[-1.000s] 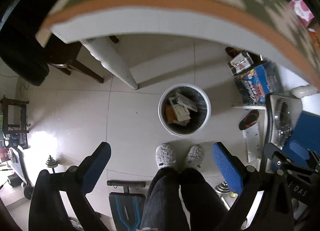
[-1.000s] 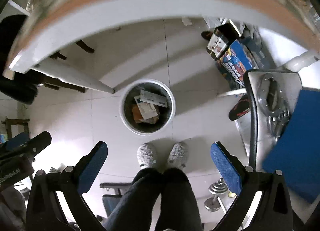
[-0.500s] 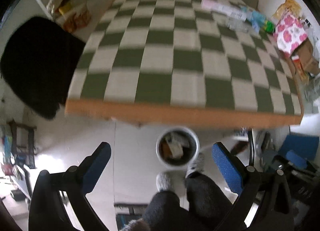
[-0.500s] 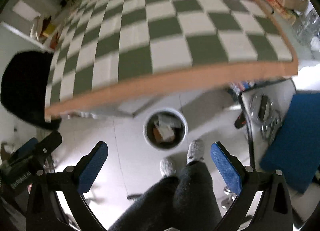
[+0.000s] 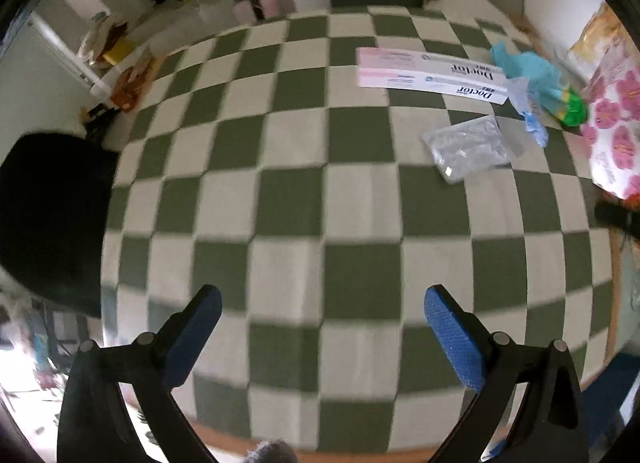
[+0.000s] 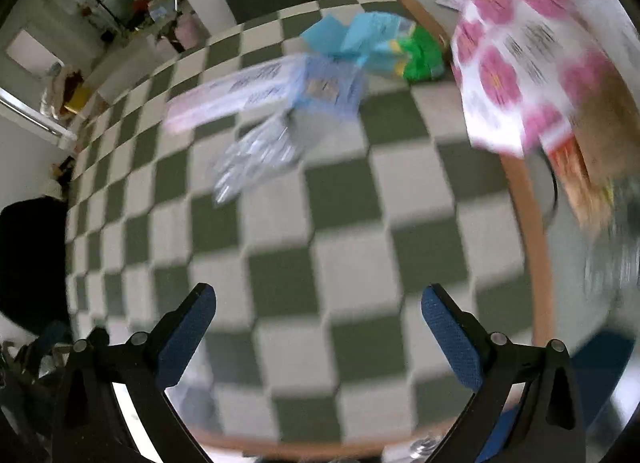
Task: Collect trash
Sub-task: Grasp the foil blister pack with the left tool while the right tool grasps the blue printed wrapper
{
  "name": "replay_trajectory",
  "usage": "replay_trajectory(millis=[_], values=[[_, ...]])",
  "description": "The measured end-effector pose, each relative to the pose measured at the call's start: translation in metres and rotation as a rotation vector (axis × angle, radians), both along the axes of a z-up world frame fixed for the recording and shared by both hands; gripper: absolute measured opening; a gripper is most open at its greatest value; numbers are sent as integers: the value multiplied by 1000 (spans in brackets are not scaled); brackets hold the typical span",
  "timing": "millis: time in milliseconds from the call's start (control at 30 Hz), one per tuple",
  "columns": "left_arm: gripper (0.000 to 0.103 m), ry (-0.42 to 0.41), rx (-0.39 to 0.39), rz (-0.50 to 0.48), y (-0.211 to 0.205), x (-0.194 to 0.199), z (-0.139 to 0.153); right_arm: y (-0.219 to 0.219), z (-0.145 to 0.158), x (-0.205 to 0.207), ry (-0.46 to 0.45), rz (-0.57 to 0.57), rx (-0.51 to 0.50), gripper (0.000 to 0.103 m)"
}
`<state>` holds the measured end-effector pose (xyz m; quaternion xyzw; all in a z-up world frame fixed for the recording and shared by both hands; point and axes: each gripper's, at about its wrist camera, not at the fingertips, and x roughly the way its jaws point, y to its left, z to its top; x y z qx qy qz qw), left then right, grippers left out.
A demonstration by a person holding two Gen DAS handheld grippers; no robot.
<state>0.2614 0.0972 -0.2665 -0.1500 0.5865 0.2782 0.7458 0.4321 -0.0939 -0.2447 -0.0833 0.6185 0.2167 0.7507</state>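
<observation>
Trash lies at the far right of a green-and-cream checkered table [image 5: 320, 223]: a long pink-and-white carton [image 5: 432, 75], a clear plastic bag [image 5: 468, 149], and a light blue wrapper [image 5: 528, 71] beside a green packet [image 5: 574, 109]. My left gripper [image 5: 320, 327] is open and empty above the table's near part. My right gripper [image 6: 316, 327] is open and empty too, also over the near part. In the blurred right wrist view the carton [image 6: 232, 97], the clear bag [image 6: 256, 159] and the blue wrapper [image 6: 360, 41] lie ahead. The trash bin is out of view.
A white bag with pink flowers [image 5: 612, 131] stands at the table's right edge and also shows in the right wrist view [image 6: 520, 75]. A black chair back [image 5: 48, 219] is at the left. The table's orange rim [image 6: 536, 255] runs down the right.
Both grippers swung up from looking down at the floor bin to looking across the tabletop. The bin and the person's feet left view. Both stayed open.
</observation>
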Motion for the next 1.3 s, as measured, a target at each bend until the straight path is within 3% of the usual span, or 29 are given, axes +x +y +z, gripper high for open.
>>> replay_trajectory(millis=[167,333,400,433,467,500,567,667,800,900,933,1000,1033,1133,1233,1300], values=[[103,95,9,-66,20,84,-32,47,-34,105,-50,135,-69,103],[103,126,-5,-160,28,132,-49,95,-72,147,-94,321,-141,103],[103,129,-13,-230,23,145,-51,106,-84,153,-93,353,-143,86],[103,132,-18,-265,21,151,-52,109,-89,156,-72,354,-122,56],[103,137,-26,-305,16,157,-53,108,-92,158,-48,341,-104,33],[103,139,-33,-339,13,162,-54,103,-95,161,-14,302,-70,33],[103,150,-62,-451,1,173,-55,83,-94,167,37,197,4,21],[103,184,-91,-601,-18,188,-59,45,-88,165,103,64,74,17],[103,282,-43,-784,-45,202,-74,-1,-81,140,159,-40,51,17],[103,338,-18,-848,-59,205,-88,-27,-84,122,209,-97,30,17],[99,318,-26,-851,-61,206,-86,-33,-86,118,217,-111,24,17],[82,295,-103,-839,-62,205,-82,-40,-89,114,223,-125,14,17],[67,285,-148,-820,-60,207,-80,-42,-91,114,225,-135,10,17],[57,257,-178,-717,-60,200,-76,-40,-95,115,223,-145,-18,17],[56,228,-252,-490,-56,185,-75,-38,-97,115,241,-149,-34,18],[56,205,-332,-311,-52,168,-75,-35,-98,114,260,-144,-45,29]])
